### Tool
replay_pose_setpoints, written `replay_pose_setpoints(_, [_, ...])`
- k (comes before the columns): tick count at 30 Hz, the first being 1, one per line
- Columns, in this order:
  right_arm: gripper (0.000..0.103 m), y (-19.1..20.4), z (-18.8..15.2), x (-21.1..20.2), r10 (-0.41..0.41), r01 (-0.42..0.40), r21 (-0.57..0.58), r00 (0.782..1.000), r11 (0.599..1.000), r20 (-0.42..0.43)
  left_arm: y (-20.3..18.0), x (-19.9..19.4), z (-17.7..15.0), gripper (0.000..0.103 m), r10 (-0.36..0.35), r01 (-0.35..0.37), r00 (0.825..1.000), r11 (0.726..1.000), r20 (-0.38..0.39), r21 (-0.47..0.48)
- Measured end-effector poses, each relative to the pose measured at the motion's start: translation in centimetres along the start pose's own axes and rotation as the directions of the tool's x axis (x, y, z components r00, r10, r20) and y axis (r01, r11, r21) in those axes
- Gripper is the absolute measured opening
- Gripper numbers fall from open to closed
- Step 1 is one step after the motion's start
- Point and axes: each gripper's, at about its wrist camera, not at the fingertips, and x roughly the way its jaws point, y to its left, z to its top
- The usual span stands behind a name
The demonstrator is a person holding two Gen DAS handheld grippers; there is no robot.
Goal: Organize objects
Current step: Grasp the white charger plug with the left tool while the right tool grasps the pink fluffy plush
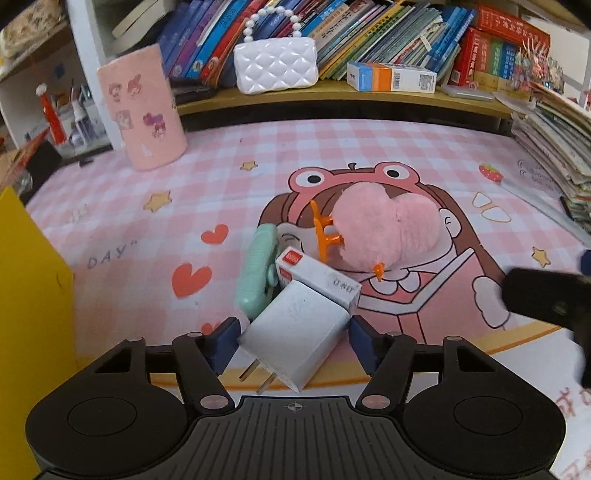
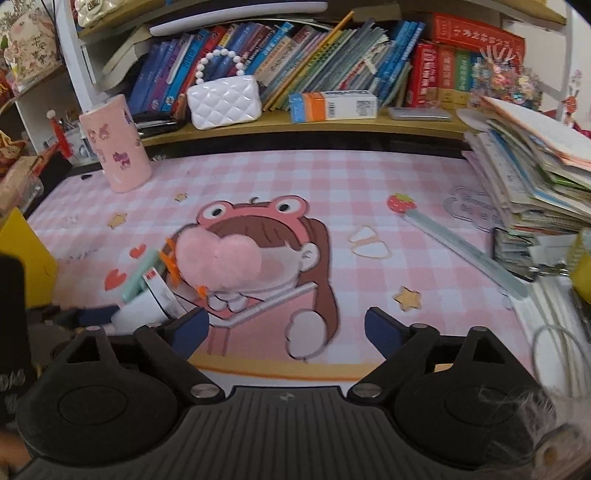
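Just in front of the red-and-white box (image 1: 317, 275), the white charger (image 1: 295, 332) sits between my left claw's (image 1: 293, 338) pads, not squeezed yet. My right claw (image 2: 286, 326) gapes wide, holding nothing.

Readable text on the desk mat and boxes

The pink checked mat (image 1: 221, 177) carries the printed word "DAY" at about nine o'clock in the left wrist view, and red characters at four o'clock that are cut off. The small white box (image 1: 321, 277) at the centre has a dark label, too blurred to read. The barcode box (image 1: 391, 77) at one o'clock and the book spines (image 1: 369, 33) are also not readable.
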Motion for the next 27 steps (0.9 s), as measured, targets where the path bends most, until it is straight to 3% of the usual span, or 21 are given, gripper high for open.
replay_pose_setpoints(4, [0.101,0.9,1.2,2.0,0.050,-0.050,-0.014,0.999,0.999,0.013,0.7,-2.0,-0.8,0.064,-0.020,0.021,1.000,0.999,0.011,-0.040])
replay_pose_setpoints(11, [0.103,2.9,3.2,7.3,0.105,-0.105,0.006,0.994,0.994,-0.023,2.8,-5.6,-2.9,0.063,-0.037,0.035,0.999,0.986,-0.013,-0.163])
replay_pose_setpoints(14, [0.103,4.0,3.7,8.9,0.141,-0.140,0.006,0.989,0.990,-0.034,3.3,-7.0,-3.4,0.063,-0.036,0.034,0.999,0.982,-0.005,-0.186])
replay_pose_setpoints(17, [0.103,4.7,4.0,10.5,0.125,-0.124,0.013,0.990,0.992,-0.060,3.6,-8.2,-3.7,0.063,-0.025,0.025,1.000,0.980,0.005,-0.196])
replay_pose_setpoints(21, [0.092,4.6,3.9,11.5,0.094,-0.091,0.040,0.992,0.995,-0.087,4.3,-8.9,-4.0,0.063,-0.004,0.006,1.000,0.976,0.011,-0.217])
replay_pose_setpoints(27, [0.089,3.4,3.7,9.9,0.100,-0.096,0.065,0.993,0.993,-0.055,5.0,-9.9,-4.5,0.063,-0.002,0.009,1.000,0.972,0.030,-0.235])
